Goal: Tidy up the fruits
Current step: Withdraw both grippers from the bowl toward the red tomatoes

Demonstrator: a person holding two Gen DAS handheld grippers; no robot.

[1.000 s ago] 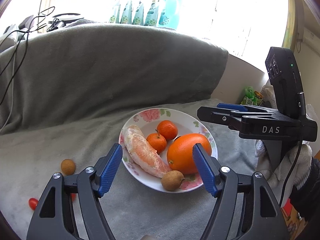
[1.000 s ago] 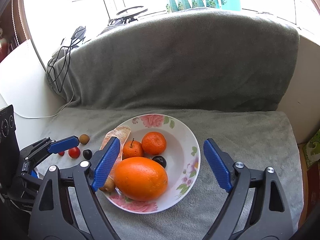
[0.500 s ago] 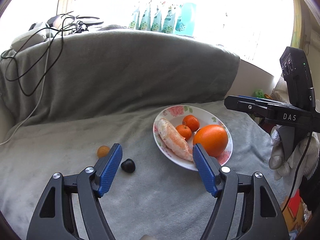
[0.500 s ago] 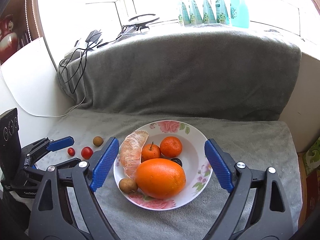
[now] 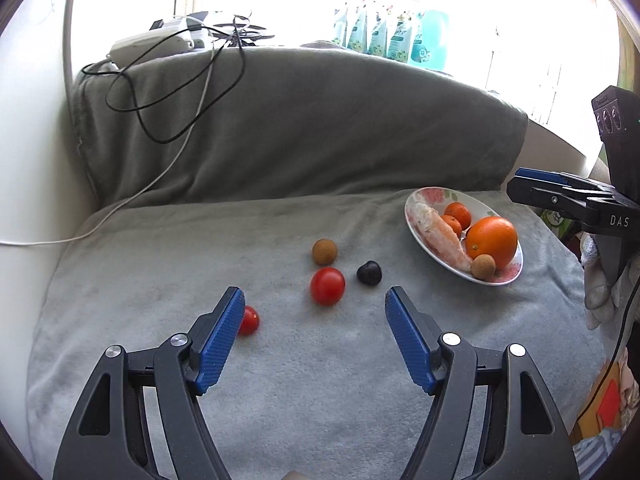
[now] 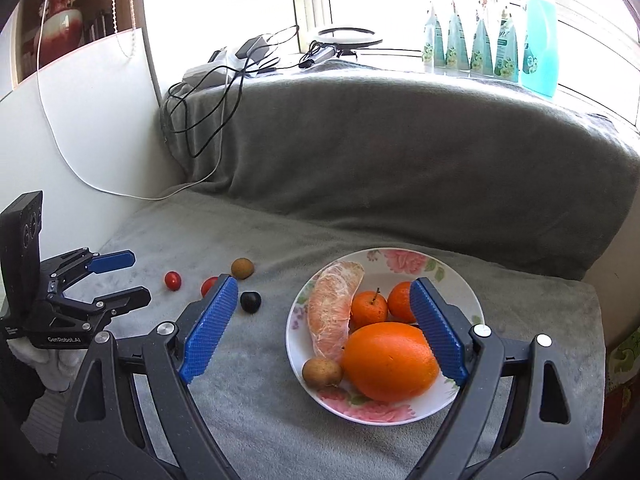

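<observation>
A flowered plate [image 6: 460,280] [image 5: 508,276] on the grey blanket holds a big orange [image 6: 390,360] [image 5: 491,236], two mandarins [image 6: 369,308], a peeled pomelo segment [image 6: 334,308] and a brown longan [image 6: 322,371]. Loose on the blanket lie a large cherry tomato [image 5: 327,286], a small one [image 5: 249,320], a dark plum [image 5: 369,273] and another longan [image 5: 324,251]. My left gripper [image 5: 314,300] hovers open just short of the loose fruit, nothing between its fingers. My right gripper [image 6: 320,288] hangs open over the plate's left side, holding nothing.
The blanket covers a raised backrest [image 6: 400,152] behind the fruit. Cables [image 5: 176,92] and a power strip [image 6: 208,74] lie on its left end. Bottles [image 6: 492,36] line the window sill. A white wall [image 6: 80,120] bounds the left side.
My left gripper swung left, from the plate to the loose fruit. My right gripper pulled back and up a little; the plate now sits lower right between its fingers.
</observation>
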